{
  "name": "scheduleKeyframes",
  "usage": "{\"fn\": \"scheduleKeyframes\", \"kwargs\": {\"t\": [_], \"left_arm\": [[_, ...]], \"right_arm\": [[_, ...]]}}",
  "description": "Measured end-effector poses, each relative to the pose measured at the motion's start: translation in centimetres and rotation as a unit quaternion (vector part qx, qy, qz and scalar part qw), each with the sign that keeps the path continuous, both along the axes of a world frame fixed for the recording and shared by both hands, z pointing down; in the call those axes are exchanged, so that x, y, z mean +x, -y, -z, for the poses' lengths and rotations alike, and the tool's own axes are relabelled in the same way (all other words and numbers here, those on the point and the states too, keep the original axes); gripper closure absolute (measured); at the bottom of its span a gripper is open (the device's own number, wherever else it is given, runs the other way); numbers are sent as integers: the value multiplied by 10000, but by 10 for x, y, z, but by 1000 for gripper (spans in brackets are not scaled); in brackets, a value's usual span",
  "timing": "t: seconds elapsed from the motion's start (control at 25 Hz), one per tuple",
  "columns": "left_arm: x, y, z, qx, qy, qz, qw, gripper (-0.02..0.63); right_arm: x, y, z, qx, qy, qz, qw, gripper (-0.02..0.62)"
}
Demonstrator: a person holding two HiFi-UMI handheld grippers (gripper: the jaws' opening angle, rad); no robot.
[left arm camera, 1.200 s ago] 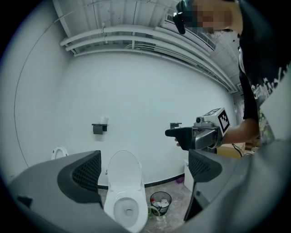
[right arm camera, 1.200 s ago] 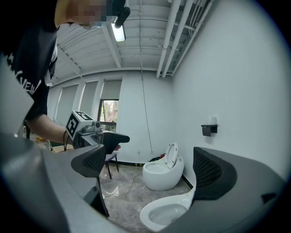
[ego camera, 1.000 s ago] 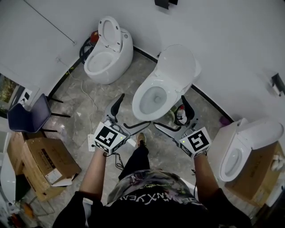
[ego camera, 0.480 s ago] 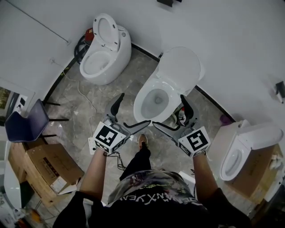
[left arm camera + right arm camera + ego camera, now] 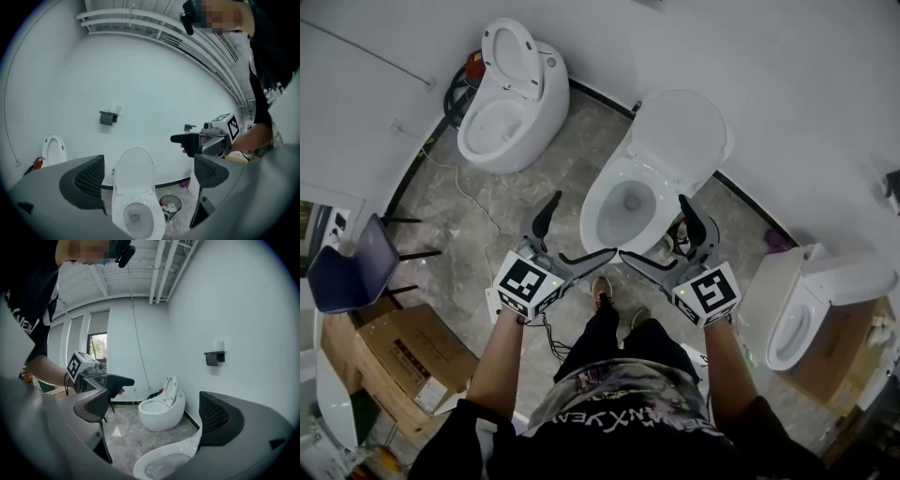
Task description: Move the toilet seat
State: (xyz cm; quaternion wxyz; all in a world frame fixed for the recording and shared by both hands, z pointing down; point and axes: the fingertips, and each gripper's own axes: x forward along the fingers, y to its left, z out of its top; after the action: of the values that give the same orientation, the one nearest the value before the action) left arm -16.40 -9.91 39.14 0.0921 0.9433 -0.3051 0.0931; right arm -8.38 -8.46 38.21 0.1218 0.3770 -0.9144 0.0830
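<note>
**Grippers held wide before the middle toilet**

Left gripper [image 5: 581, 230] and right gripper [image 5: 654, 230] hang side by side in the person's hands. Each has its jaws spread wide with nothing between them. Just beyond their tips stands the middle toilet [image 5: 628, 202]. Its toilet seat [image 5: 592, 220] seems to lie on the bowl, and its lid [image 5: 680, 131] is raised towards the white wall [image 5: 787, 94]. Neither gripper touches the toilet. A waste bin [image 5: 169, 206] holding litter sits beside its base. The floor [image 5: 572, 155] is grey veined stone, with a thin cable trailing across it. An egg-shaped toilet [image 5: 502, 103] stands to the left and a third toilet [image 5: 806, 309] to the right. A blue chair [image 5: 352, 267] and a cardboard box [image 5: 403, 352] fill the near left corner.
</note>
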Motion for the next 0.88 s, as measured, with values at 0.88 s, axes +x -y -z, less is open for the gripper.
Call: {"fn": "scheduleKeyframes", "kwargs": {"t": [0.88], "left_arm": [[29,19,-149,-1284,109,492,9904,29]], "right_arm": [[47,35,-129,-987,135,-218,9948,11]]}}
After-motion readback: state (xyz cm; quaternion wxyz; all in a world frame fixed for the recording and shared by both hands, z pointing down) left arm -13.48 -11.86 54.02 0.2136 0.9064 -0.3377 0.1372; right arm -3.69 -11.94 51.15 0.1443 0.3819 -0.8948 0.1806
